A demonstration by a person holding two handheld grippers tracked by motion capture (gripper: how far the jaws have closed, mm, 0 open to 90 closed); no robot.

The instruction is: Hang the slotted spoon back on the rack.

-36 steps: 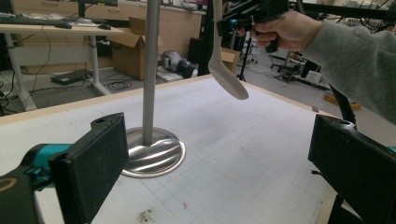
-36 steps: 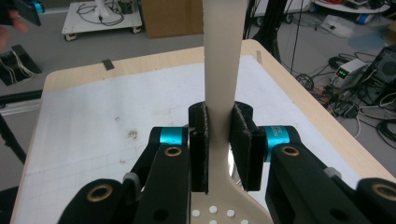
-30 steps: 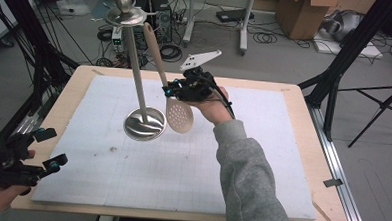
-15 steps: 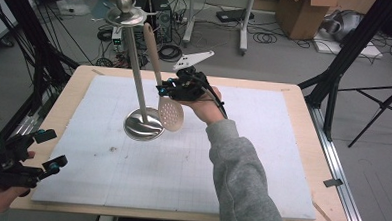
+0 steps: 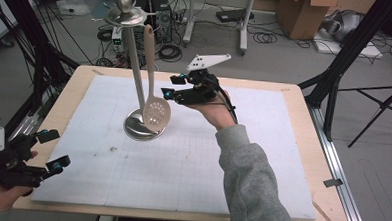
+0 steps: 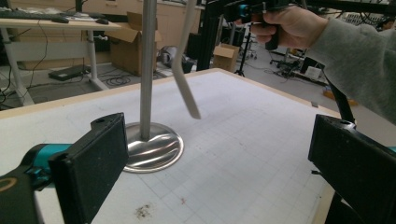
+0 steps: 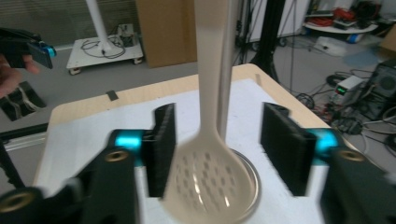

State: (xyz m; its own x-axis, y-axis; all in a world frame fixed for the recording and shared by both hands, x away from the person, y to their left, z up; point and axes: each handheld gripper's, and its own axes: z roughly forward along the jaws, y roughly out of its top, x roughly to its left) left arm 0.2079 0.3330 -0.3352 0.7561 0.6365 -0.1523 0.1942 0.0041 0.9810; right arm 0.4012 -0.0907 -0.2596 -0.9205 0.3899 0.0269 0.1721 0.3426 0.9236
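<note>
A beige slotted spoon hangs from the top of a metal stand at the middle of the white mat. Its bowl is low, next to the pole and above the round base. My right gripper is open just right of the spoon. In the right gripper view the blurred spoon shows between the spread jaws of the right gripper, touching neither pad. My left gripper is open at the mat's near left corner, holding nothing. In its own view the left gripper faces the stand and the spoon.
The white mat covers a wooden table. A tripod and dark frame legs stand to the right of the table. Cables and boxes lie on the floor behind it.
The spoon's bowl has swung left toward the pole and now hangs steeper. The right gripper followed it left and its jaws stand apart beside it. The left gripper has stayed put.
</note>
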